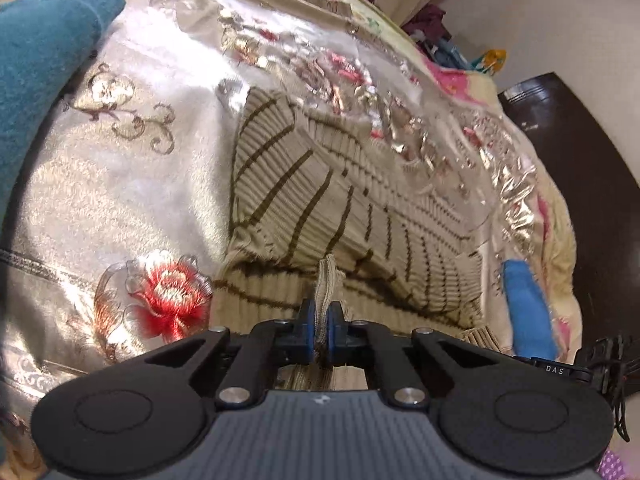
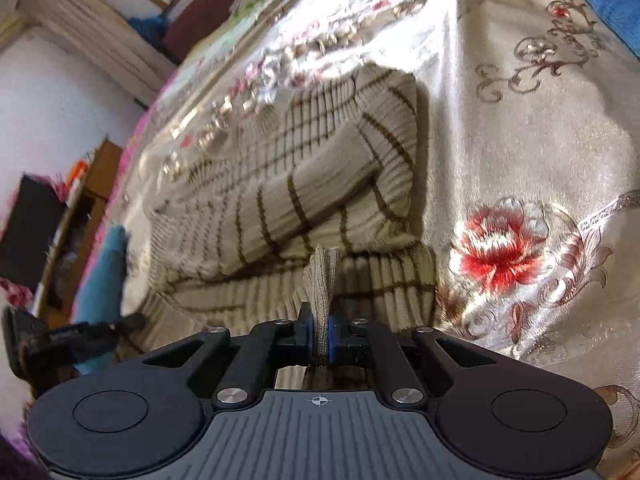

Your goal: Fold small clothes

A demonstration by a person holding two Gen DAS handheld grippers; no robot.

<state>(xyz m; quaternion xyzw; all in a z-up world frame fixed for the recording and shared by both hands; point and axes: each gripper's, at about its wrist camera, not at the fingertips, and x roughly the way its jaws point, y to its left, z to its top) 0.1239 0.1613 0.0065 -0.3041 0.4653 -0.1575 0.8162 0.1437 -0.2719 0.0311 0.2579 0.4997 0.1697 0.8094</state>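
The only writing that can be read is "DAS", in white letters on a black tag to the right of the left claw (image 1: pixel 322 322), on the black rig that enters that view from the right edge. The left claw is clamped on a bunched ribbed edge of the beige sweater (image 1: pixel 320 184), the knit standing up as a narrow ridge between its blue pads (image 1: pixel 308 320). The right claw (image 2: pixel 320 330) is likewise closed tight on a pinch of the same ribbed hem, which pokes up just ahead of its fingers. Both claws point forward and slightly downward along the garment, low over the fabric. The sweater, beige with thin dark brown stripes, lies ahead of each claw on the bed, with one sleeve folded across the body. Under it is a shiny cream satin bedspread (image 1: pixel 120 184) embroidered with scrolls and a red flower (image 1: pixel 168 294), which sits to the left of the left claw and to the right of the right claw. A teal towel (image 1: pixel 44 60) lies far ahead and left of the left claw, and a blue cloth (image 1: pixel 526 304) lies to its right. Beyond the bed the right wrist view shows a white wall (image 2: pixel 52 116) and a wooden cabinet (image 2: pixel 86 208) to the left.
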